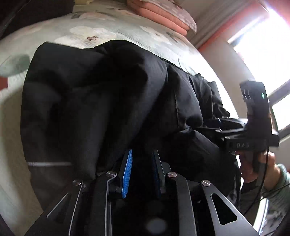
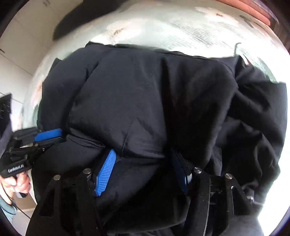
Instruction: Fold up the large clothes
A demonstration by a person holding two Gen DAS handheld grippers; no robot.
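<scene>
A large black padded jacket lies bunched on the bed and fills both views; it also shows in the right wrist view. My left gripper has its blue pads close together, with black fabric of the jacket's near edge between them. My right gripper has its blue pads set wide apart, and a thick fold of the jacket sits between them. The right gripper also shows in the left wrist view, at the jacket's right side. The left gripper shows in the right wrist view, at the jacket's left side.
The bed carries a pale floral sheet. Folded pink bedding lies at the far end. A bright window is to the right. A pale wall and cabinet stand to the left.
</scene>
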